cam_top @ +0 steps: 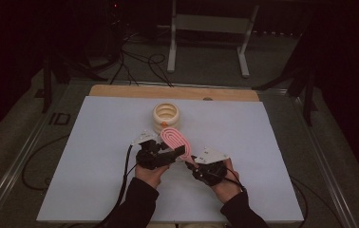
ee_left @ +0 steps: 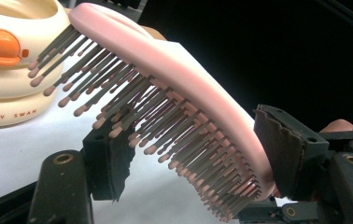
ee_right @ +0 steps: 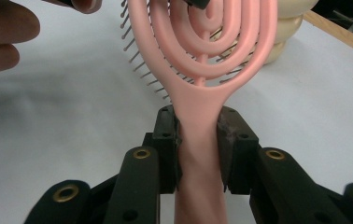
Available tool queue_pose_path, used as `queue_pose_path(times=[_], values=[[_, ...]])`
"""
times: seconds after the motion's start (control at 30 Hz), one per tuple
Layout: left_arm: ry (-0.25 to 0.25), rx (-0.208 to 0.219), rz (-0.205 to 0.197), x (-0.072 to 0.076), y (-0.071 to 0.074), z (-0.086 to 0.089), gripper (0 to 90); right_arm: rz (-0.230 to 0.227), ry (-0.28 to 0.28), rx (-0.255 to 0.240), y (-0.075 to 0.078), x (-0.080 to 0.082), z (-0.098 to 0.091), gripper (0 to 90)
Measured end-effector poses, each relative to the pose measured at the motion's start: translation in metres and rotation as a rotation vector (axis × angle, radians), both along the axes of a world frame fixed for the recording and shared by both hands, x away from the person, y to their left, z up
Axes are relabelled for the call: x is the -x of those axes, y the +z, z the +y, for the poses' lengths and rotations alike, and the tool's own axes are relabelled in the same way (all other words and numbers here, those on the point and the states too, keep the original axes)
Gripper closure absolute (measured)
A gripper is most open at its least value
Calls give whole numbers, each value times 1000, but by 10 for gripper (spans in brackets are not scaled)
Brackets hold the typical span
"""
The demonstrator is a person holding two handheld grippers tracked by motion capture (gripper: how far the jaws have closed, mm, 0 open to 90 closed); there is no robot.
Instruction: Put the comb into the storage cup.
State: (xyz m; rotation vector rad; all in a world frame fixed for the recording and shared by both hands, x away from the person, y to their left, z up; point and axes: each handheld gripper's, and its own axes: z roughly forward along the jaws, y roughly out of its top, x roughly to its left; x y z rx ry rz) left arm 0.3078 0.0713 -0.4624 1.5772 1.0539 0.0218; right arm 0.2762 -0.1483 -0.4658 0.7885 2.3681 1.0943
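Darkness swallows most of the room beyond the white table [cam_top: 97, 156], so the stuff back there is hard to read, and in the high view the hands cover a good part of both grippers. The pink hairbrush [cam_top: 176, 140] is cut off too: its handle end runs out of the bottom of the right gripper view, and the cream ringed container [cam_top: 166, 115] is only partly in frame in both gripper views. The brush itself has an open, looped pink head with rows of grey bristles tipped in pink, and it's held up off the table just in front of the container. The right gripper [ee_right: 198, 149] has its pads clamped tight on the handle. The left gripper [ee_left: 188, 154] sits half open around the brush head, one pad against the pink back, the other among the bristles.
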Motion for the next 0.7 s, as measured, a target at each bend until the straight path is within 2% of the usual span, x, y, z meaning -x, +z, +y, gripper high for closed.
queue_pose_path(times=[0.27,0.5,0.57,0.63,0.7], values=[[17,-25,20,0,2,-1,369,-18,-6,23,-2,1,3,708],[8,5,37,0,6,-1,461,-24,-12,11,-2,1,3,701],[4,10,35,0,7,-2,473,-29,-12,15,-2,1,3,700],[-4,17,35,0,7,-2,524,-26,-15,14,-2,1,2,697],[-11,32,31,1,8,-4,540,-16,-21,-2,-3,0,1,694]])
